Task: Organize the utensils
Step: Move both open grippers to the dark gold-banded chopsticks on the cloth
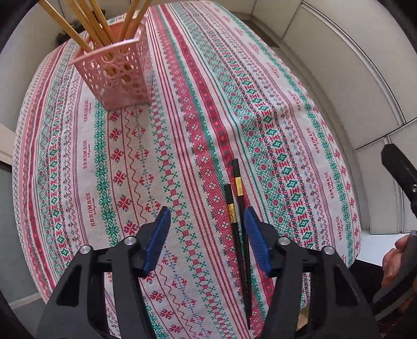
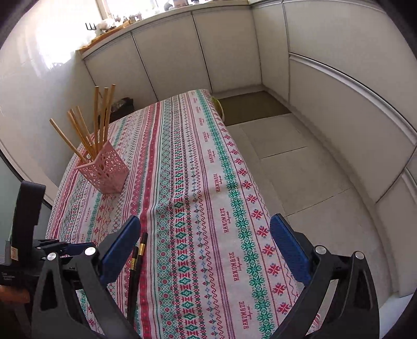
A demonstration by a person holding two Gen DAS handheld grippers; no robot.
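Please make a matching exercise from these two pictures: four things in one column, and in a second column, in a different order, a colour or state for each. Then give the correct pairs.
Things:
1. holder
2. wooden chopsticks
3. black chopsticks
4. left gripper

States:
A. lying flat on the tablecloth
B. pink, with cut-out holes
C. open, holding nothing
D. standing in the holder

Pairs: 1-B, 2-D, 3-A, 4-C

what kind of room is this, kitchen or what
Most likely a home kitchen or dining corner. A table under a patterned tablecloth holds a pink holder of wooden chopsticks and a loose black pair, with pale cabinets and a cluttered countertop behind.
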